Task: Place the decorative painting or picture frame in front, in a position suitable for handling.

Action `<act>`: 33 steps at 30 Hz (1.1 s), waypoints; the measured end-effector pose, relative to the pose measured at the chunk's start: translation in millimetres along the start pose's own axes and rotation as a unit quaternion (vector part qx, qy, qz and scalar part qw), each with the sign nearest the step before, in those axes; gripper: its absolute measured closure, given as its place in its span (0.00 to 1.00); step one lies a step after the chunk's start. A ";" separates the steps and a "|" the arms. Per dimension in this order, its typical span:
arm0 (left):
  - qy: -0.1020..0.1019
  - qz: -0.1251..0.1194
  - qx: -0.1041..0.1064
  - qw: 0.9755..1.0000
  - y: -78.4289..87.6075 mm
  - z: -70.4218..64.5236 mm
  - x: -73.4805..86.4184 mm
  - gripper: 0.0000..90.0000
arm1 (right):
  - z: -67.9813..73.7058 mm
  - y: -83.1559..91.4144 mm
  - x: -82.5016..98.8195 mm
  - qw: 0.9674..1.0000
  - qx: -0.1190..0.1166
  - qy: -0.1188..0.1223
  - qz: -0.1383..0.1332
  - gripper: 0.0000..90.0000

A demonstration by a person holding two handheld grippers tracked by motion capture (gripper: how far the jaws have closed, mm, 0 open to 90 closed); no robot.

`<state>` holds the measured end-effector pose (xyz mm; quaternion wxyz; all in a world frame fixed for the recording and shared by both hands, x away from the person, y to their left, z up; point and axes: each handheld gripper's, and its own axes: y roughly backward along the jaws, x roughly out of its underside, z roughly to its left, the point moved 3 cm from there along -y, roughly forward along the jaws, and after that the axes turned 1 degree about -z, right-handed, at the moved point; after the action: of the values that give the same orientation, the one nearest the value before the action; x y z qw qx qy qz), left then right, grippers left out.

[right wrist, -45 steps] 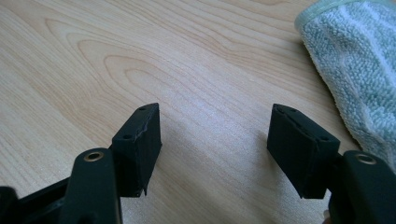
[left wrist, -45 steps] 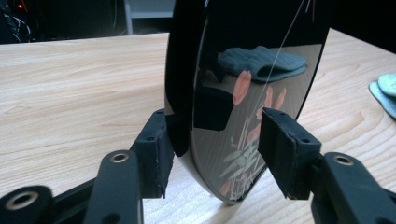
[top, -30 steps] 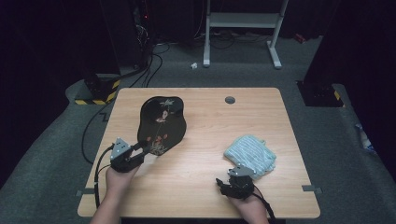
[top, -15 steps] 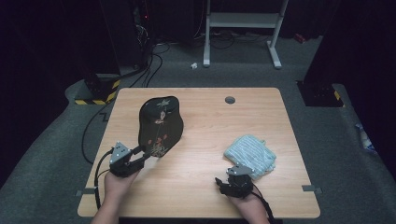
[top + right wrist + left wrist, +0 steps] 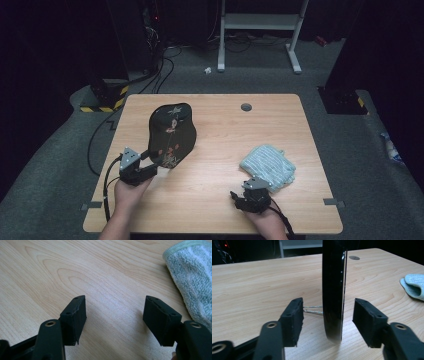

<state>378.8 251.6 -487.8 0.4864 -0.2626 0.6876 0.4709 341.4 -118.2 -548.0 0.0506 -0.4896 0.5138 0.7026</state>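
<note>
No writing can be read on the black plate [image 5: 171, 134], which carries a small floral pattern and stands upright on edge on the wooden surface [image 5: 225, 200], propped by a thin wire stand [image 5: 313, 309]. The left gripper [image 5: 145, 170] is level at the plate's near edge; its jaws have just been opening and stand clear on either side of the rim, pressing nothing. The right gripper [image 5: 254, 195] rests low near the front edge, jaws apart and empty, just beside a pale blue towel [image 5: 268, 166]. Dark room, grey carpet, cables behind.

High view looks down on the table [image 5: 220, 195]; both gripper views sit close, sharing its towel [image 5: 268, 166].
</note>
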 end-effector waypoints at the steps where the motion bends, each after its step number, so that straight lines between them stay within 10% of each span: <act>1: -0.001 0.000 0.000 1.000 -0.4 0.4 -0.4 0.42 | 0.1 0.1 0.0 1.000 0.000 0.001 0.000 0.39; 14: 0.017 0.004 0.021 1.000 1.9 3.6 -6.5 0.61 | 0.2 0.0 0.0 1.000 0.001 0.003 0.000 0.39; 27: -0.019 -0.009 0.045 0.999 10.5 -6.7 -3.9 0.84 | 0.2 0.0 0.0 1.000 0.000 0.003 0.000 0.39; 33: -0.022 -0.010 0.035 0.999 11.0 -13.3 -10.5 0.73 | 0.4 0.0 0.0 1.000 0.001 0.003 0.000 0.39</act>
<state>368.3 243.1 -472.7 0.5147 -0.2422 0.6902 0.4473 341.1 -117.9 -548.1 0.0493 -0.4916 0.5149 0.7005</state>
